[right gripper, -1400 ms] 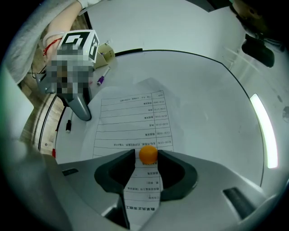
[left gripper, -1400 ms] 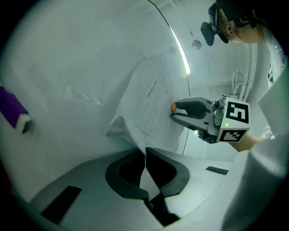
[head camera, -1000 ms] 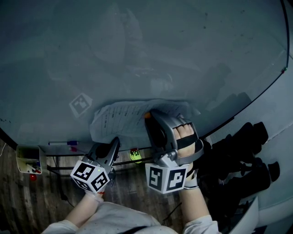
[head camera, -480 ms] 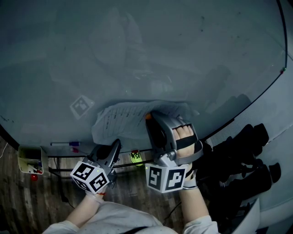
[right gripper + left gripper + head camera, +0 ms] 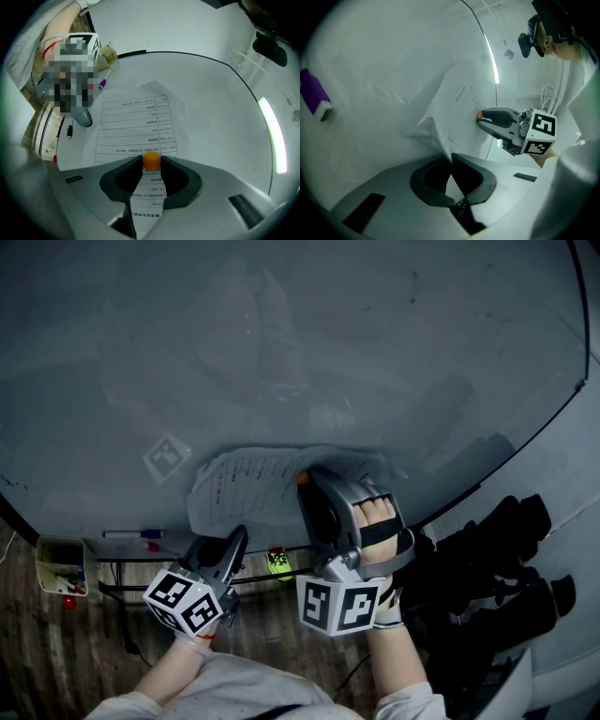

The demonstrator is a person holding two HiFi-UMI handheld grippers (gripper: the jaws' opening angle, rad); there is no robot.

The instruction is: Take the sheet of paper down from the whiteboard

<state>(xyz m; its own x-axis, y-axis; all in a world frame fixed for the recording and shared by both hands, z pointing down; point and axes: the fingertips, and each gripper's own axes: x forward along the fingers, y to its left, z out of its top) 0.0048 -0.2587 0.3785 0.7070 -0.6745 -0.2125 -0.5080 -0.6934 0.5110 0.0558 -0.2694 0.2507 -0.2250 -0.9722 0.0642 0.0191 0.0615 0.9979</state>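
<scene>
Jaws of the right gripper [image 5: 151, 161] are clenched on a small orange magnet [image 5: 151, 159], which sits between their tips against the sheet of paper [image 5: 136, 124]. The printed sheet runs from under this gripper's body out ahead of it, lying on the whiteboard [image 5: 211, 108]. To this gripper's left, beside the sheet's edge, is the left gripper [image 5: 451, 158]. Its own view shows its jaws nipped together on the sheet's lower edge, where the paper is crumpled and lifts away from the board. From the left gripper, the sheet rises ahead and slightly right, and the right gripper's nose with the orange magnet touches the paper further along on that side. In the head view both grippers point up at the board from below. The right one is gripped by a hand [image 5: 377, 512], with its tip at the middle of the sheet's lower half. The left one is lower, with its tip at the sheet's bottom edge. Further left of the left gripper, a marker [image 5: 131, 534] with a purple cap lies at the board's lower rim. Beyond the marker is a small tub [image 5: 58, 566] of oddments. A square printed tag [image 5: 165, 457] sits on the board just left of the sheet.
</scene>
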